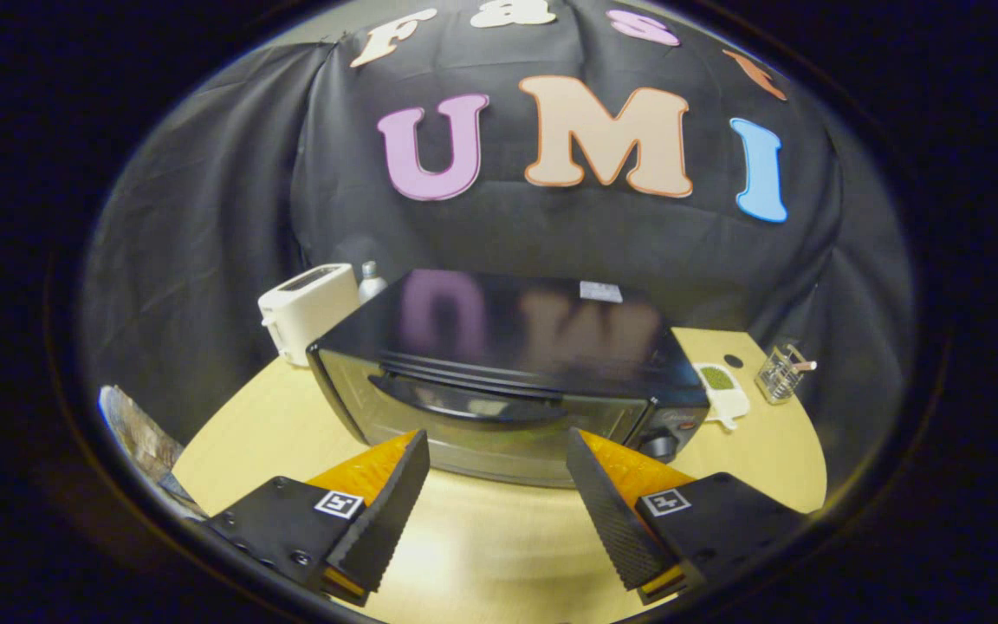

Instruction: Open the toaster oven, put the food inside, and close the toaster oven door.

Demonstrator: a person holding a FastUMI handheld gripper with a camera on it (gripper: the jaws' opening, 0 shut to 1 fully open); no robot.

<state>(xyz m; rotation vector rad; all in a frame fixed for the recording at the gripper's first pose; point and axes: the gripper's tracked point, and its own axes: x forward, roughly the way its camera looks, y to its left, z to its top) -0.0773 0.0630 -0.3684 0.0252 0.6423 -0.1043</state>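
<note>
A black toaster oven (pixel 508 364) stands on the wooden table (pixel 482 537), its glass door shut and the door handle (pixel 473 400) running across the top of the door. My gripper (pixel 497 446) is open, with nothing between its fingers. The fingertips hover just in front of the oven door, a little below the handle. A knob (pixel 660 445) sits at the oven's right front, just beyond the right finger. To the right of the oven a small white dish with green food (pixel 718 383) lies on the table.
A white toaster (pixel 307 310) and a small bottle (pixel 370 280) stand behind the oven's left corner. A clear holder (pixel 780 373) is at the far right of the table. Something crumpled (pixel 139 438) lies off the table's left edge.
</note>
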